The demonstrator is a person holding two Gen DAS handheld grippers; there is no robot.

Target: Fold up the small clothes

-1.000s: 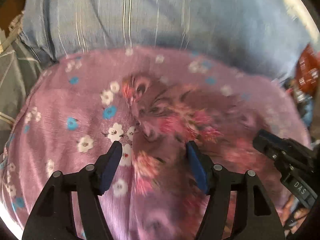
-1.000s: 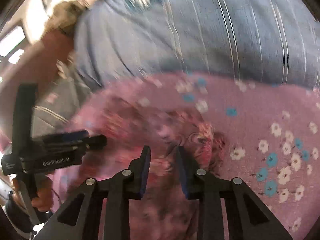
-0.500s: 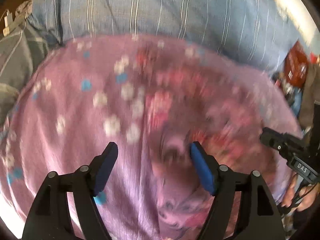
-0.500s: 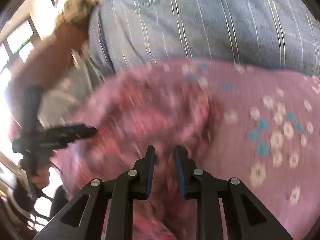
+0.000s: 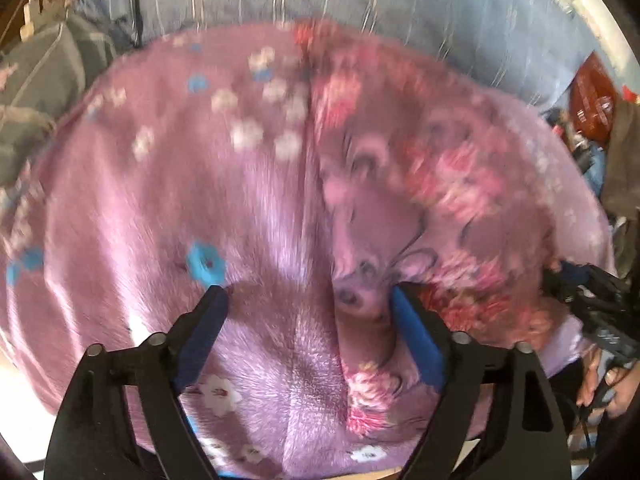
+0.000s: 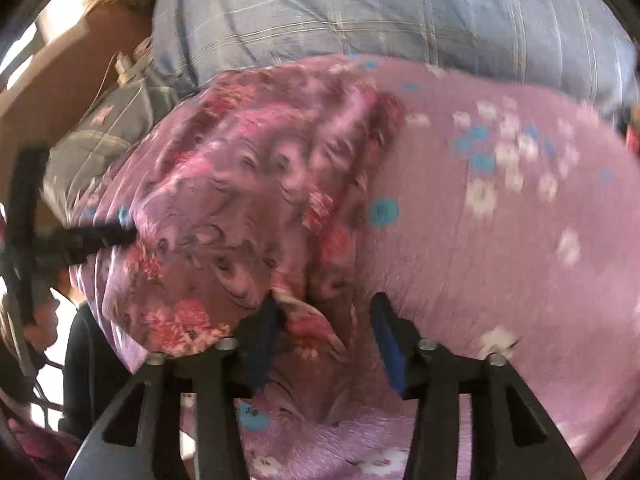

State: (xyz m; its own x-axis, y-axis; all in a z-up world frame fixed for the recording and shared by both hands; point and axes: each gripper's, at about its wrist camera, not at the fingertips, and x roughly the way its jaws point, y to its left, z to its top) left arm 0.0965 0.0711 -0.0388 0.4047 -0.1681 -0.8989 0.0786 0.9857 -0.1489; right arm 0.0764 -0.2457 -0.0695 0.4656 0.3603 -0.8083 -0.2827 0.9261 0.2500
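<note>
A small purple garment with pink-red flowers [image 5: 420, 184] lies on a purple flowered bedspread [image 5: 160, 184]; it also shows in the right wrist view [image 6: 240, 184]. My left gripper [image 5: 308, 304] is open, low over the cloth, its right finger at the garment's near edge. My right gripper [image 6: 324, 312] is open, with a fold of the garment's near edge between its fingers. The left gripper appears at the garment's left side in the right wrist view [image 6: 116, 234]. The right gripper shows at the right edge of the left wrist view [image 5: 576, 280].
A blue striped pillow or quilt [image 5: 360, 0] lies beyond the bedspread [image 6: 520, 220]. A grey cushion [image 5: 44, 64] is at the far left. A red packet [image 5: 592, 100] and clutter sit at the far right. The bed's near edge is close below the grippers.
Both grippers have pulled back toward the near edge of the bed. My right gripper, nearly shut half a second ago, has opened. The garment now lies spread wider.
</note>
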